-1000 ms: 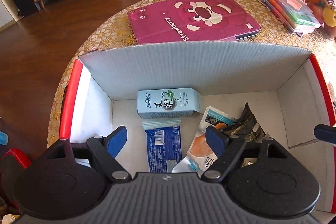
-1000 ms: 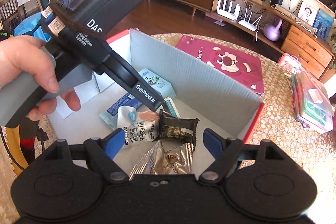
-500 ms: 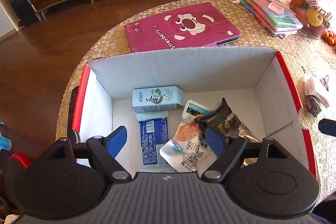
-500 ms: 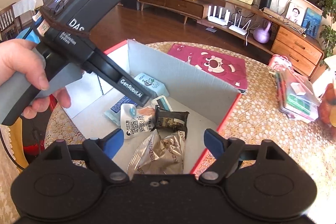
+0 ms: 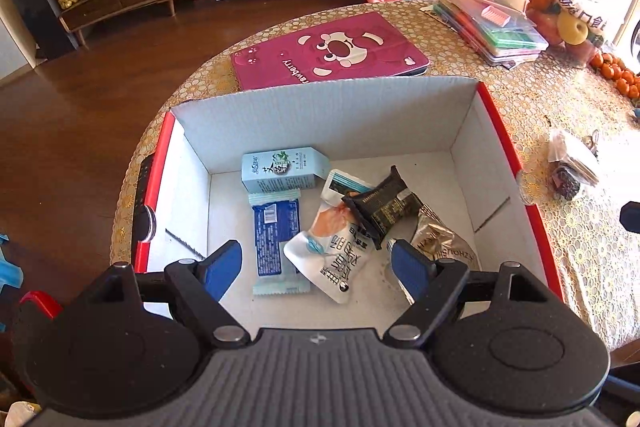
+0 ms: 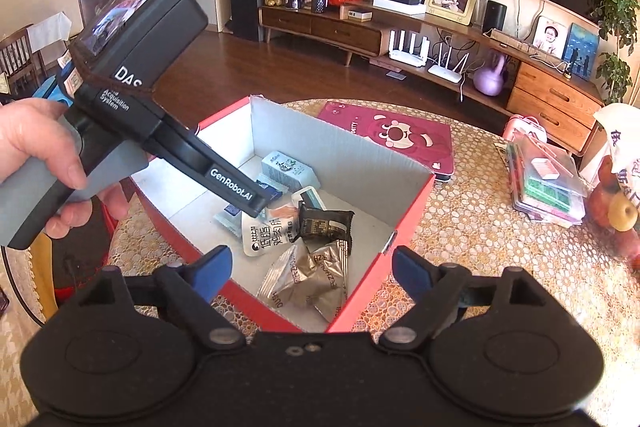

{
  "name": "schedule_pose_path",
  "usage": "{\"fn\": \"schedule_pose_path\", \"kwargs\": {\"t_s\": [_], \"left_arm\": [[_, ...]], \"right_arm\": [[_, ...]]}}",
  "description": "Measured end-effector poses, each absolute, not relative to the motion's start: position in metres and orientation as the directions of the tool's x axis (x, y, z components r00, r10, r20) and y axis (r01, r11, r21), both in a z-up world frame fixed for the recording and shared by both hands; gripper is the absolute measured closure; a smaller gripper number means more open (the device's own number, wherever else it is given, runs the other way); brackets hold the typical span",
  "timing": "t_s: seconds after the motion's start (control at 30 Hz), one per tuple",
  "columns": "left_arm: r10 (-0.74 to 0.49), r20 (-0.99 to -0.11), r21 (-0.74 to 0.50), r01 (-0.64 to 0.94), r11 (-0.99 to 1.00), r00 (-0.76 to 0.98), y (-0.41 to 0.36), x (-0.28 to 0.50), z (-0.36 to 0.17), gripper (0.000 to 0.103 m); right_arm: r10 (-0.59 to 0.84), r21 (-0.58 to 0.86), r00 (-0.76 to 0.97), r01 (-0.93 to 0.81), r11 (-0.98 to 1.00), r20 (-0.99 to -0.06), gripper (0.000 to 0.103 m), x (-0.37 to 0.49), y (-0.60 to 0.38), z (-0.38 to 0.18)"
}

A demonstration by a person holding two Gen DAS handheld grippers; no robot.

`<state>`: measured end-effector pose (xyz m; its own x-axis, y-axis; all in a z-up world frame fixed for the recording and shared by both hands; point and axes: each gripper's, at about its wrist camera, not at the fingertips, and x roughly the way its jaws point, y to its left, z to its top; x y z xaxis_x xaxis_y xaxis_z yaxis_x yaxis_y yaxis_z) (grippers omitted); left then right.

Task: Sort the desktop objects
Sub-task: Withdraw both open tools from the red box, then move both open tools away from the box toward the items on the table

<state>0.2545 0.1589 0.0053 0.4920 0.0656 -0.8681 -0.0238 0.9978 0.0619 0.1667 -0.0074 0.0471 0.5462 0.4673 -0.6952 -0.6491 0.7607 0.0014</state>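
Grippers, both: our left gripper (image 5: 318, 269) stands wide apart and empty, blue pads poised above the near wall of the red-sided white cardboard box (image 5: 316, 109); our right gripper (image 6: 312, 273) is likewise spread with nothing between its pads, over the box's near corner.

Change noted: against the views of a second ago, both grippers have drawn up and back. The box then filled the left wrist view; now we see its whole rim and the gold lace-patterned surface (image 5: 560, 235) around it. We read this as a withdrawal after a deposit, not an approach.

Contents of box, all lying on its floor:
- pale blue rectangular carton (image 5: 284, 169), against the far wall;
- blue foil-wrapped sachet (image 5: 276, 231), just in front of the carton;
- white pouch with orange print (image 5: 334, 249), overlapping the sachet's right edge;
- black crinkled snack wrapper (image 5: 386, 209), resting on the pouch;
- silver-brown foil packets (image 6: 310, 275), nearest the right wall.

Outstanding, on the surface and well apart from the box: small clear bag of dark pieces (image 5: 570, 167), right of the box; pink bear-print tablet case (image 5: 332, 53); stack of clear plastic folders (image 5: 494, 25).

Judgement: sorting is well along but not closed; we take the clear bag as the likeliest next item, within the right gripper's reach.
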Motion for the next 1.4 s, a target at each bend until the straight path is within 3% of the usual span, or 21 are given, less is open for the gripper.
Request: {"fn": "schedule_pose_path", "kwargs": {"t_s": [0.4, 0.57, 1.4], "left_arm": [[0.034, -0.854, 0.017, -0.038, 0.999, 0.519, 0.15, 0.223, 0.012, 0.018], [0.018, -0.839, 0.009, -0.02, 1.0, 0.544, 0.141, 0.208, 0.016, 0.004], [-0.037, -0.746, -0.003, 0.052, 0.999, 0.665, 0.069, 0.146, 0.029, 0.001]], "right_arm": [[0.469, 0.032, 0.583, -0.604, 0.796, -0.664, 0.008, 0.141, -0.046, 0.058], [0.473, 0.047, 0.602, -0.586, 0.809, -0.643, 0.007, 0.13, -0.065, 0.06], [0.395, 0.071, 0.715, -0.437, 0.896, -0.578, 0.001, 0.091, -0.163, 0.054]]}}
